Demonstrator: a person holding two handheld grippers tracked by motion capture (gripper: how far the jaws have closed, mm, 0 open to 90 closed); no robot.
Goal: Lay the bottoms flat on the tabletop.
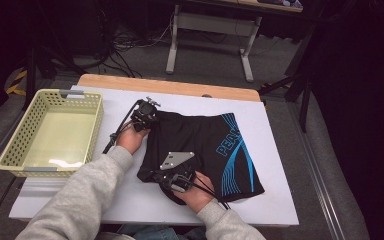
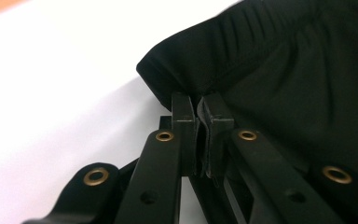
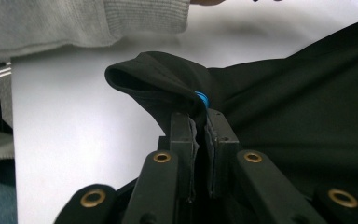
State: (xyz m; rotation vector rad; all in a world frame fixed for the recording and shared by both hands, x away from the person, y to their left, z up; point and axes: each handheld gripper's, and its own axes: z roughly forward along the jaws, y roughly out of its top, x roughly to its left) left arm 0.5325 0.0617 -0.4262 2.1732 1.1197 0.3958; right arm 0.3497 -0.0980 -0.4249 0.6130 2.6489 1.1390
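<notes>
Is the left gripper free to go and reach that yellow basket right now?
Probably not yet: the left gripper is shut on the black shorts. The yellow basket sits close on that side, nothing between.

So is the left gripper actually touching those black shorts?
Touching. In the left gripper view, the left gripper has its jaws shut on the folded edge of the black shorts, with the fabric pinched between them.

I observe my right gripper (image 3: 199, 122) with jaws clamped on a raised fold of the black shorts (image 3: 298, 116), over the white bench (image 3: 74, 140); a grey sleeve (image 3: 74, 21) lies beyond.
</notes>
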